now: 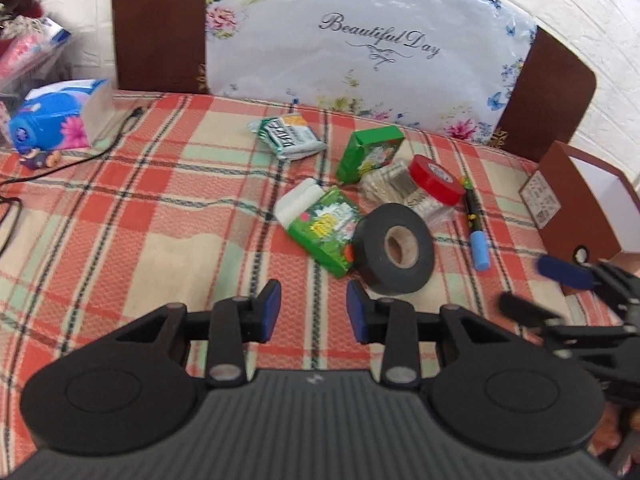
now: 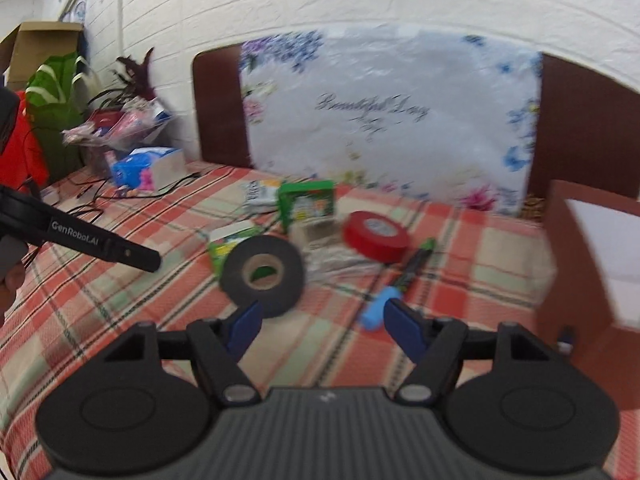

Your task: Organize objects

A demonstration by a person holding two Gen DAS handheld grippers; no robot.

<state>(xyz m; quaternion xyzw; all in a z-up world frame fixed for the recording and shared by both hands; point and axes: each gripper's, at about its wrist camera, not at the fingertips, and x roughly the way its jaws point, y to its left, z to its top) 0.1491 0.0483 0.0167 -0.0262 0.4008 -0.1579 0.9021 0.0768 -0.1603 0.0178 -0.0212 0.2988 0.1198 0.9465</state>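
Observation:
On the plaid cloth lie a black tape roll [image 1: 394,249] [image 2: 262,274], a red tape roll [image 1: 434,179] [image 2: 376,236], two green boxes [image 1: 370,152] [image 1: 326,229], a silver-green packet [image 1: 288,135], a clear bag [image 1: 404,192] and a marker with a blue cap [image 1: 476,222] [image 2: 394,284]. My left gripper [image 1: 314,312] is open and empty, just short of the black roll. My right gripper [image 2: 322,326] is open and empty, near the black roll and the marker's blue cap; it also shows in the left wrist view [image 1: 548,288].
A brown open box [image 1: 588,204] [image 2: 592,256] stands at the right edge. A flowered headboard [image 1: 360,40] rises behind. A blue tissue pack [image 1: 60,114] and black cables [image 1: 72,156] lie at the left, with bags and a plant [image 2: 120,92] beyond.

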